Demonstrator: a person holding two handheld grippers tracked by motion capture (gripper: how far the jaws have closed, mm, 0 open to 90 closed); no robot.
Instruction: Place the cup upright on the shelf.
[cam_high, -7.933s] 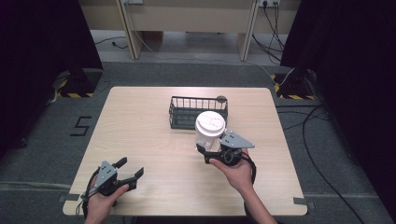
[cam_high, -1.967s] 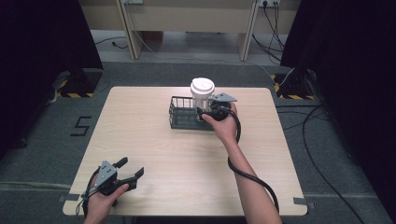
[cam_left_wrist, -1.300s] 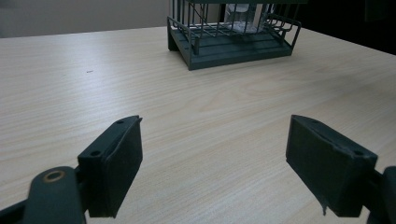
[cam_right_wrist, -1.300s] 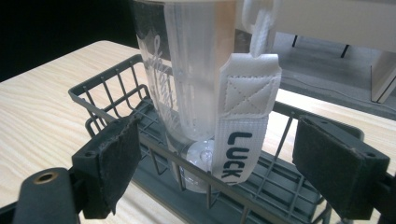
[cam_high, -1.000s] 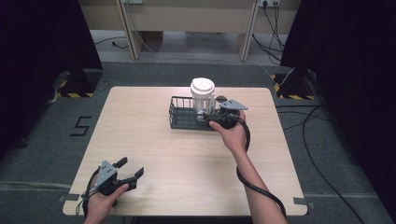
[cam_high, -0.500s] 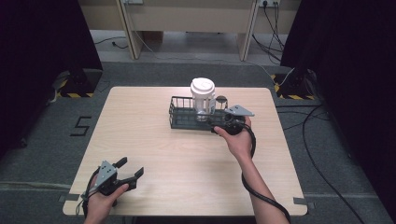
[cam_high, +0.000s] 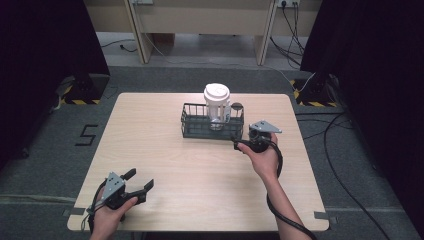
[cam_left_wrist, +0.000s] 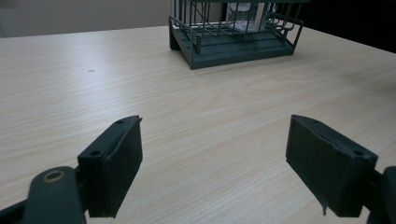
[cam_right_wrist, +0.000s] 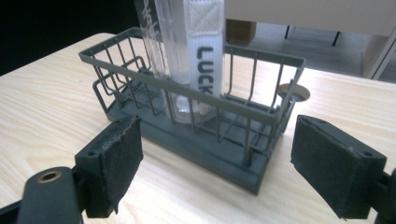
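Change since earlier frames: the right gripper (cam_high: 243, 143) has released the lidded cup (cam_high: 217, 104) into the wire basket (cam_high: 200, 131) and backed off toward the person; the left gripper (cam_high: 137, 183) has not moved.

Right gripper: jaws spread wide, holding nothing, just beside the basket's near right corner. In the right gripper view the basket (cam_right_wrist: 261, 116) lies straight ahead between the pads, close but not touching.

Lidded cup: clear, with a white sleeve (cam_right_wrist: 204, 44) and white lid. It stands upright in the basket's right half, long axis vertical, ahead of the right gripper and rising well above the rim.

Left gripper: jaws spread, empty, low over the wooden table (cam_high: 165, 160) at its near left corner. The basket (cam_left_wrist: 233, 44) lies well apart, ahead and to the right.

Judgement: the right hand is far nearer; any next reach for the cup would go forward and up past the basket wall.
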